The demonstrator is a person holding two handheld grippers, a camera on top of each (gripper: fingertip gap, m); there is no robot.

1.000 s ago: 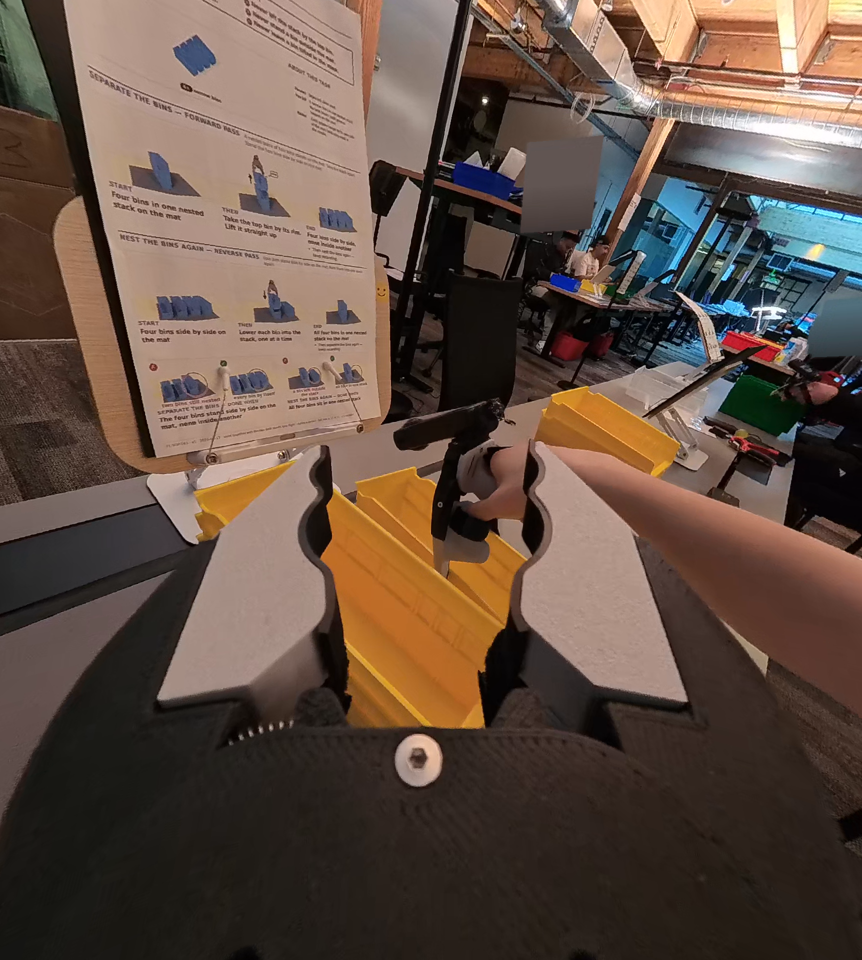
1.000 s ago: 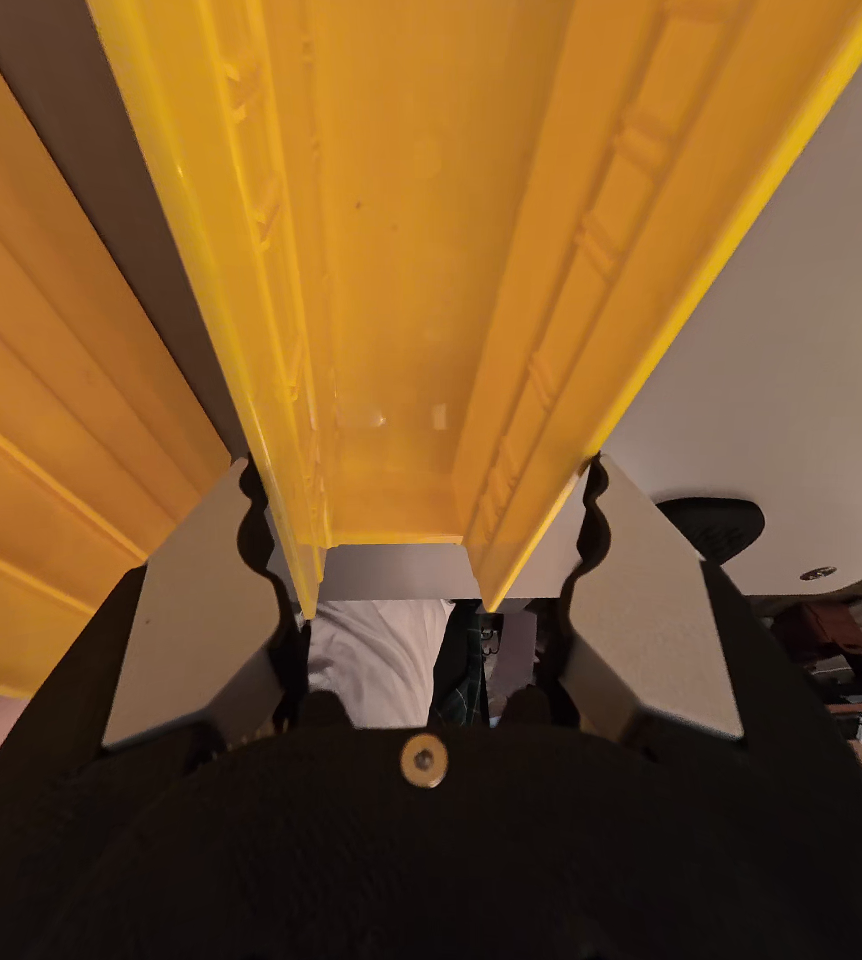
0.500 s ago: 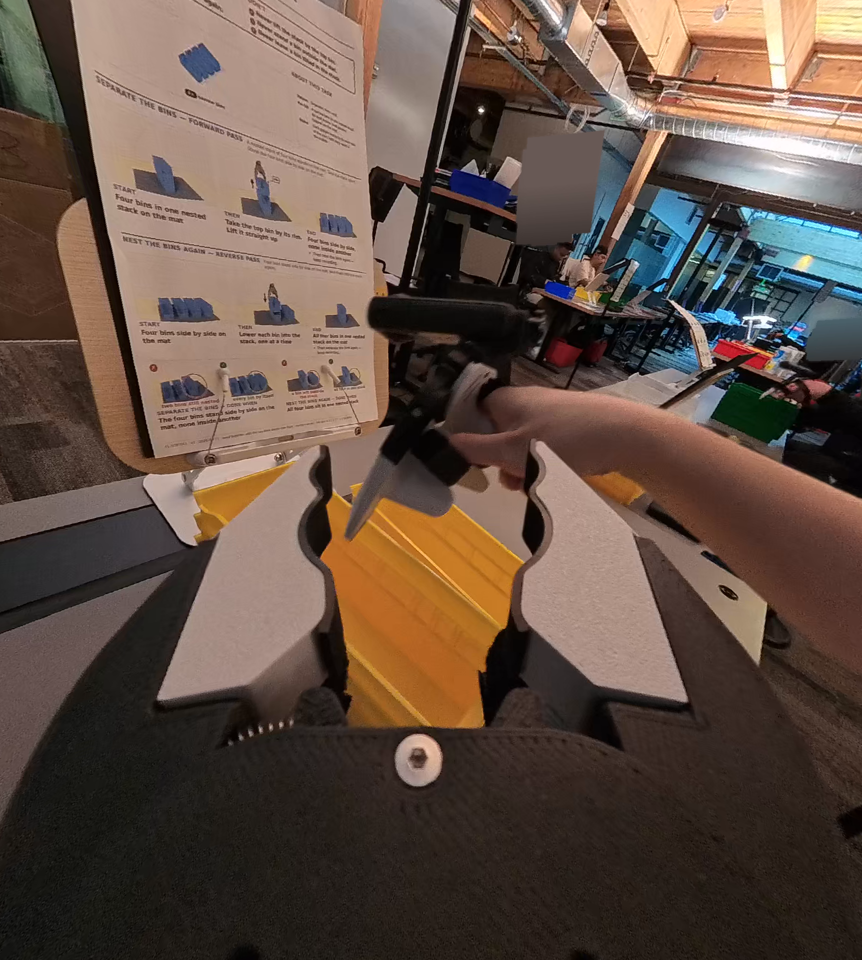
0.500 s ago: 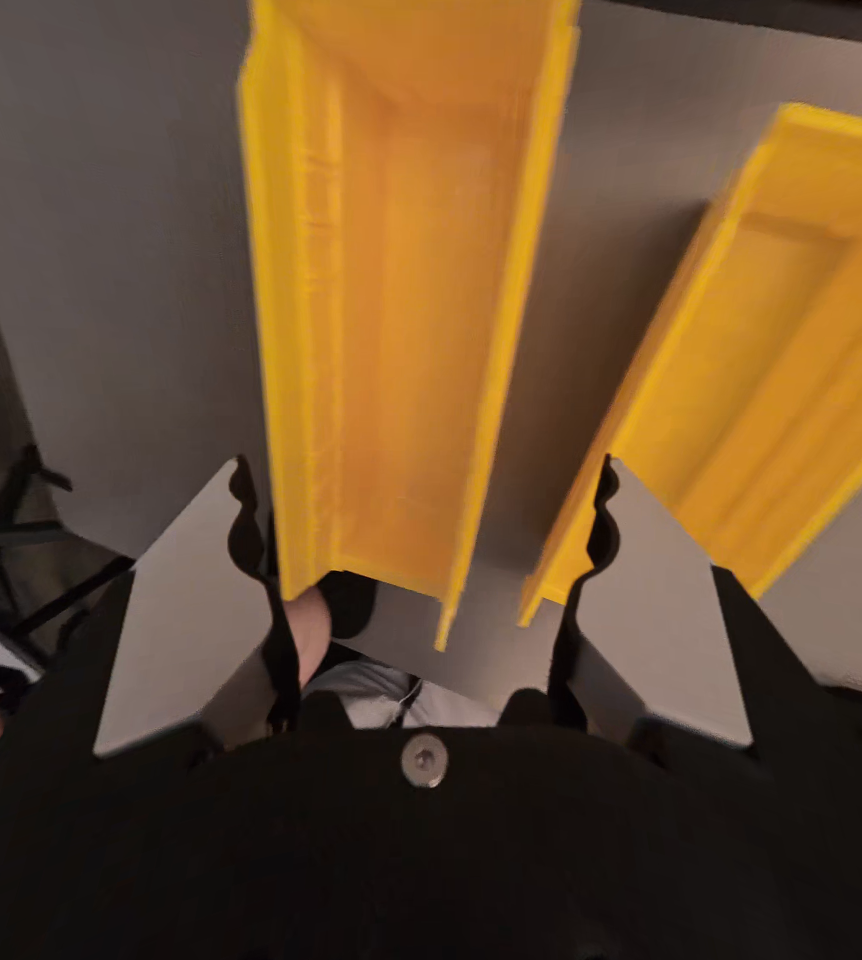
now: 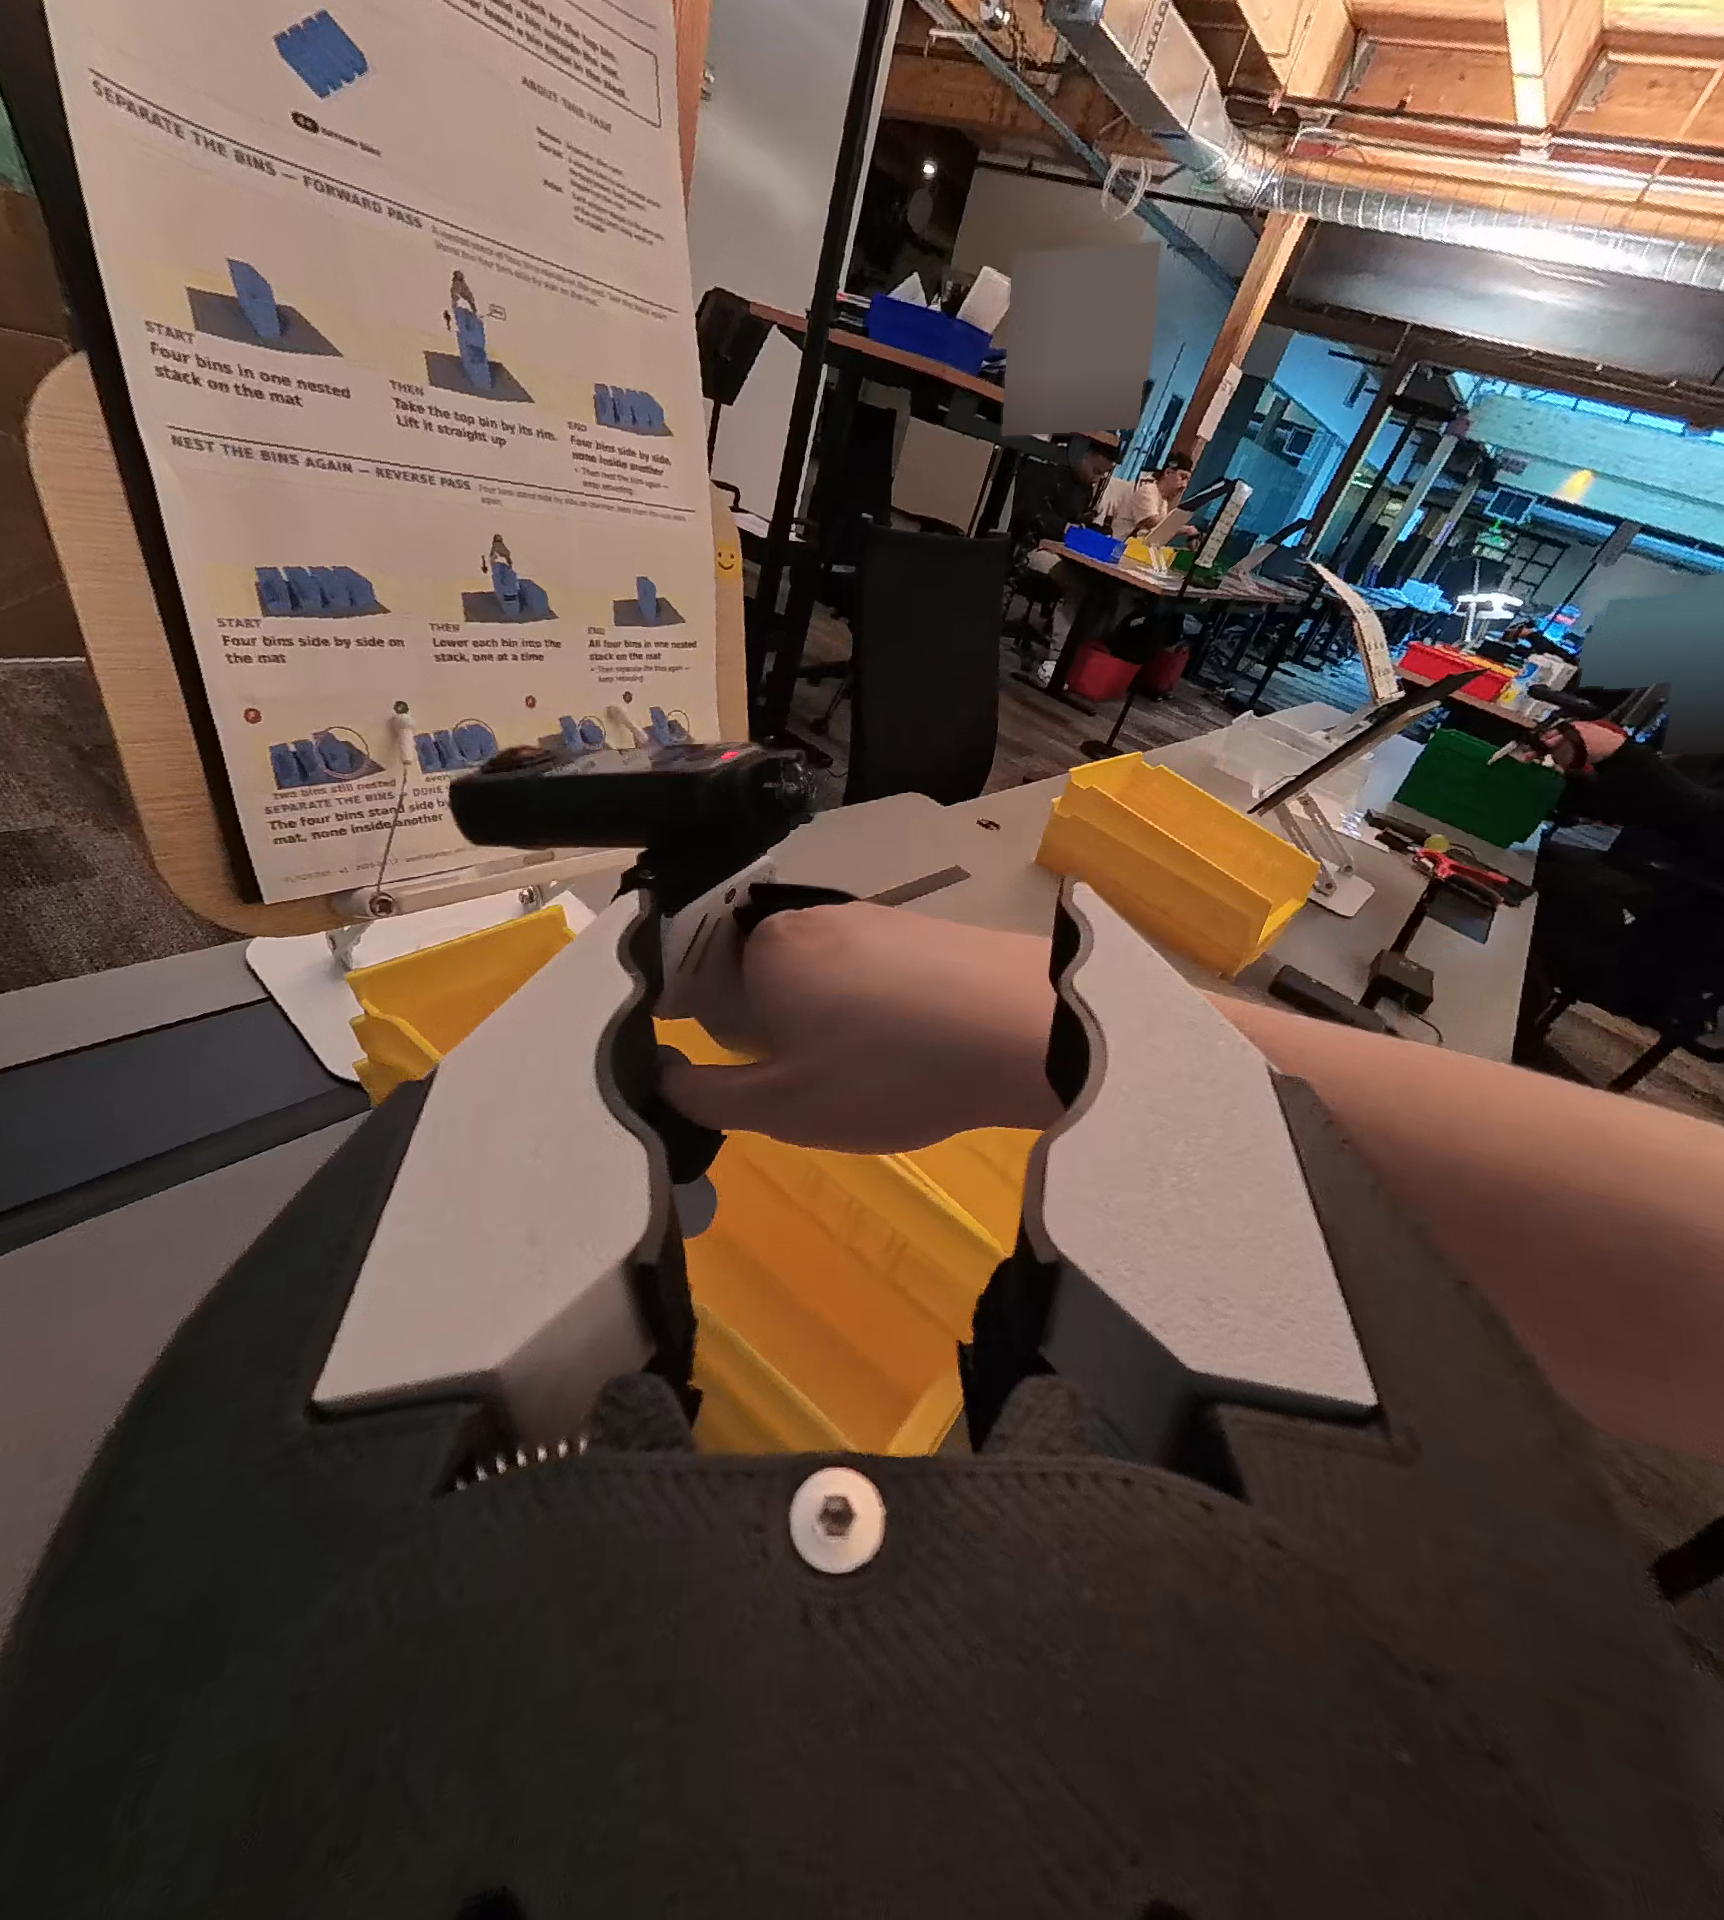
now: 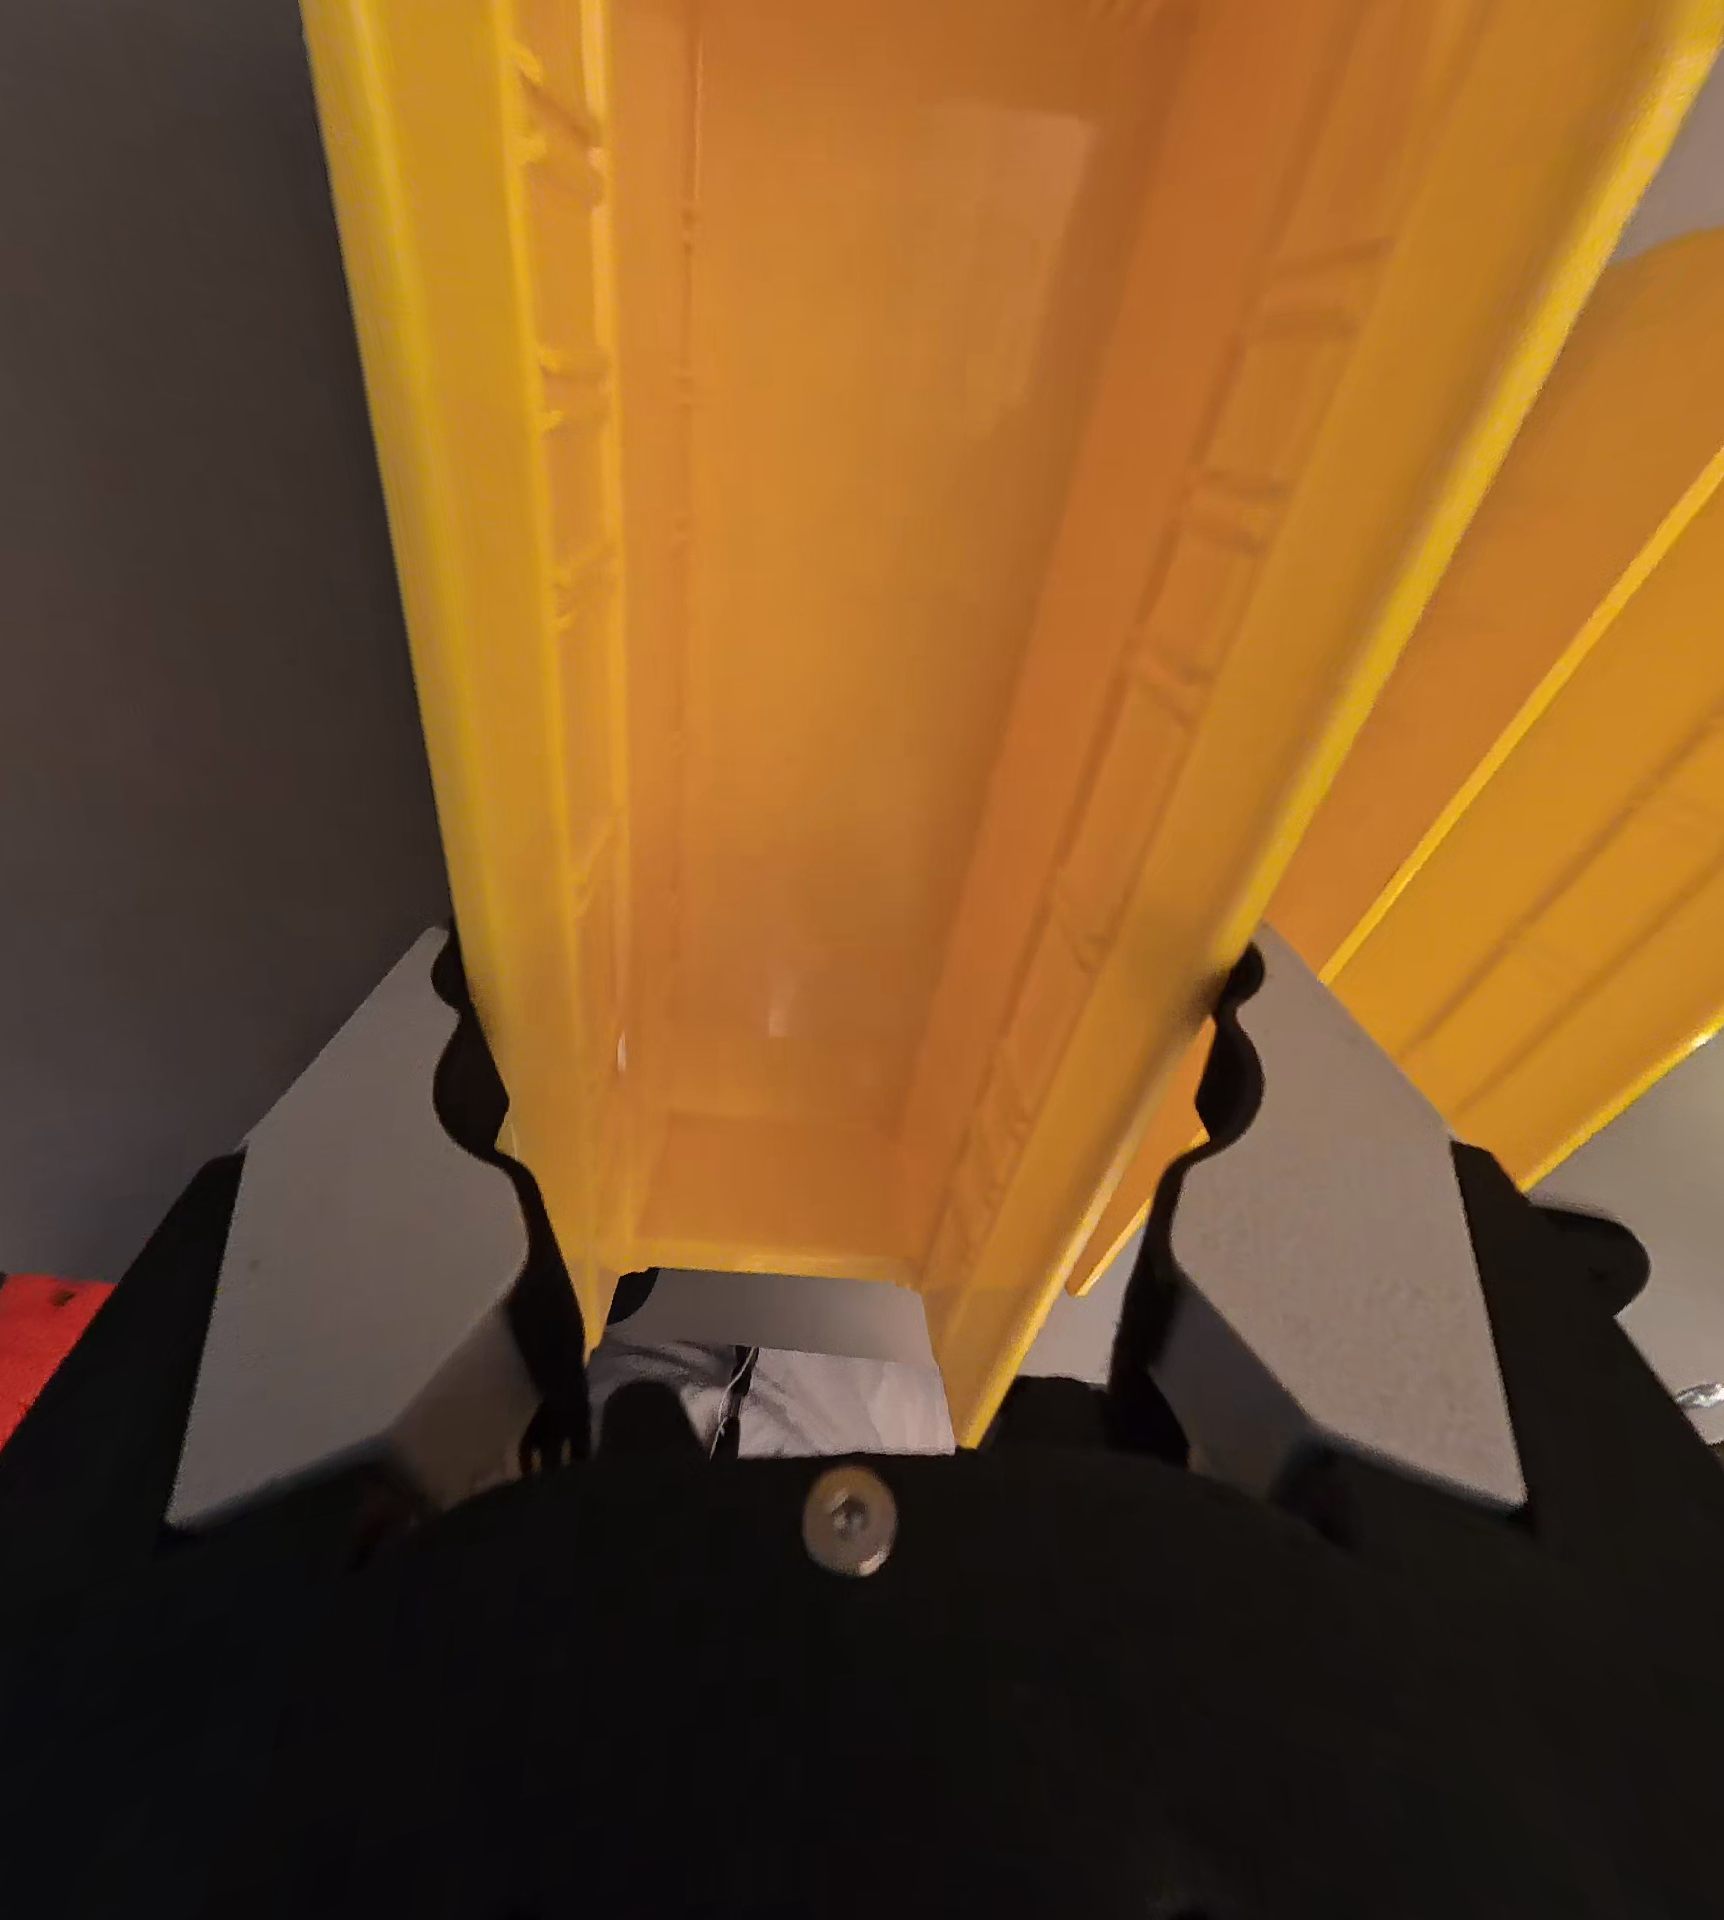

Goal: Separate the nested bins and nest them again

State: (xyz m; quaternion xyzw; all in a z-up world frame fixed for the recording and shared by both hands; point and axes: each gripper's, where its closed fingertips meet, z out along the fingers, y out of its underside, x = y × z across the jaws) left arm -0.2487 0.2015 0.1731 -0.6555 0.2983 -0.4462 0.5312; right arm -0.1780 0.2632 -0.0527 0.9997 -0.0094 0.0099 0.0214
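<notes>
Since a moment back the right tongs have swung off the gap between two bins and now straddle one yellow bin, jaws spread wider than before. Both pads lie against its side walls at the near end; whether they press or merely touch, cannot tell, the frame is smeared.

Left tongs unchanged: half open, nothing gripped, hovering over the near yellow bins on the tabletop. The right hand crosses the gap between them.

Second bin lies just right of the straddled one. A third bin stands far right, well apart.

Risks, by my reading:
- Thin walls may flex inward under a squeeze, letting the bin slip or tip on lifting.
- The right pad sits close to the neighbouring bin; it may drag that along.
- Arms crossing: left tongs could knock the right wrist.
</notes>
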